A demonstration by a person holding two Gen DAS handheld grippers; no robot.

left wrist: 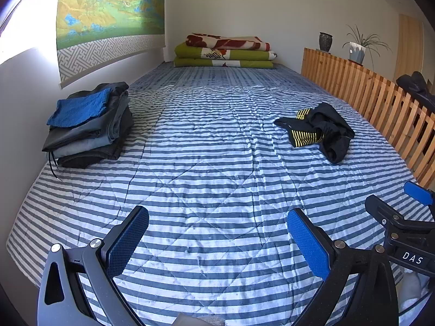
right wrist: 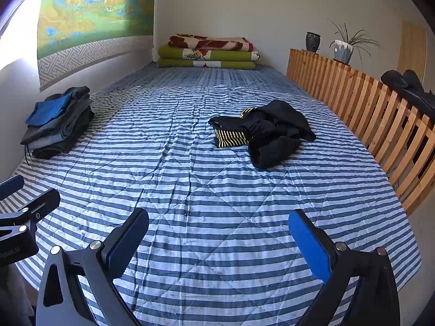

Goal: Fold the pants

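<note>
Crumpled black pants [left wrist: 323, 130] [right wrist: 272, 133] with a yellow-striped waistband lie on the striped bed cover [left wrist: 212, 179] [right wrist: 190, 179], right of the middle and near the wooden rail. My left gripper [left wrist: 217, 231] hovers open over the near part of the bed, nothing between its blue pads. My right gripper [right wrist: 217, 233] is open too, and empty, well short of the pants. In the left wrist view the right gripper [left wrist: 402, 203] shows at the right edge. The left gripper [right wrist: 24, 195] shows at the left edge of the right wrist view.
A stack of folded clothes [left wrist: 87, 125] [right wrist: 57, 125] with a blue piece on top sits against the left wall. Folded blankets [left wrist: 225, 51] [right wrist: 209, 53] lie at the far end. A slatted wooden rail [left wrist: 380, 108] [right wrist: 367, 108] runs along the right, with dark cloth [right wrist: 407, 87] draped over it.
</note>
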